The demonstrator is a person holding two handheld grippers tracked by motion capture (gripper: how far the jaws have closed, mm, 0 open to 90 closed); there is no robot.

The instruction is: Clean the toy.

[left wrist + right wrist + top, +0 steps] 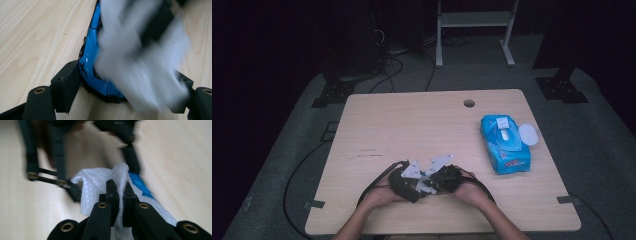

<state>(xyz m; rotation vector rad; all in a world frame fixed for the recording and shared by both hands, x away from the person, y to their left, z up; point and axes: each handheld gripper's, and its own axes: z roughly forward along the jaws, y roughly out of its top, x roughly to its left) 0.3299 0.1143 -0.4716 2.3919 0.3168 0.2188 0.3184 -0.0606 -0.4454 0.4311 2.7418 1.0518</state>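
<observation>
The white wet wipe [100, 187] sits pinched between the clenched right gripper [119, 195] jaws, draped over a glossy blue object [91, 62] grasped by the left gripper [125, 82] above the wooden table [412, 125]. Farther right lies a blue wipes pack [504, 145].

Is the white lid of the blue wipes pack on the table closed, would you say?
No, the white lid lies flipped open beside the wipes pack in the high view.

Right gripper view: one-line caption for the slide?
Right claw shut on a white wipe above the wooden table, with a blue item behind and the left claw beyond.
</observation>
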